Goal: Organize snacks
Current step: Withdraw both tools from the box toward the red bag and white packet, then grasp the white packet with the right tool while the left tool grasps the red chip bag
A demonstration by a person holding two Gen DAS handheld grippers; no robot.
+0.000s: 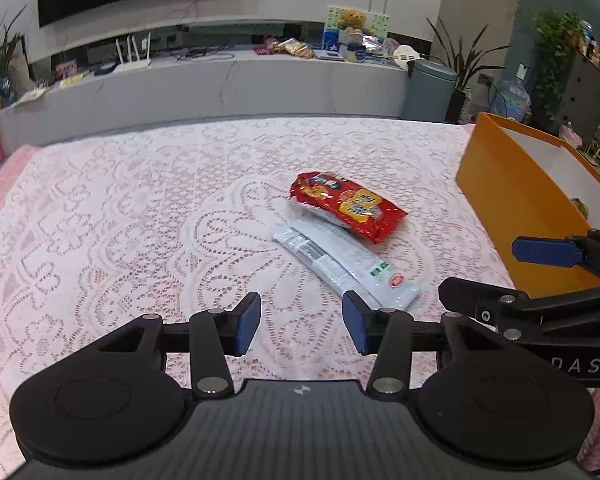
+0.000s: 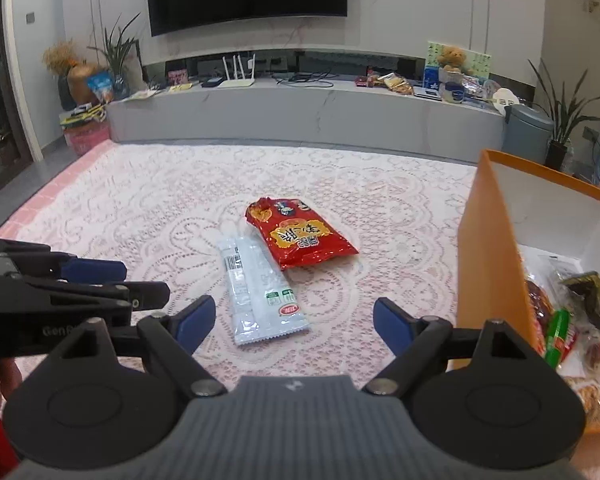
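Note:
A red snack packet [image 1: 348,205] [image 2: 300,238] lies on the lace tablecloth, its edge overlapping a long white packet [image 1: 346,266] [image 2: 258,288]. An orange box [image 1: 512,208] [image 2: 490,264] stands at the right and holds several snacks [image 2: 568,316]. My left gripper [image 1: 301,322] is open and empty, just short of the white packet's near end. My right gripper [image 2: 294,322] is open and empty, over the cloth between the white packet and the box. Each gripper shows at the edge of the other's view, the right one in the left wrist view [image 1: 548,254], the left one in the right wrist view [image 2: 96,272].
The table with pink lace cloth [image 1: 140,220] [image 2: 148,208] ends at a far edge. Beyond are a grey TV bench [image 2: 300,108] with clutter, a grey bin [image 1: 428,88] and potted plants [image 2: 564,120].

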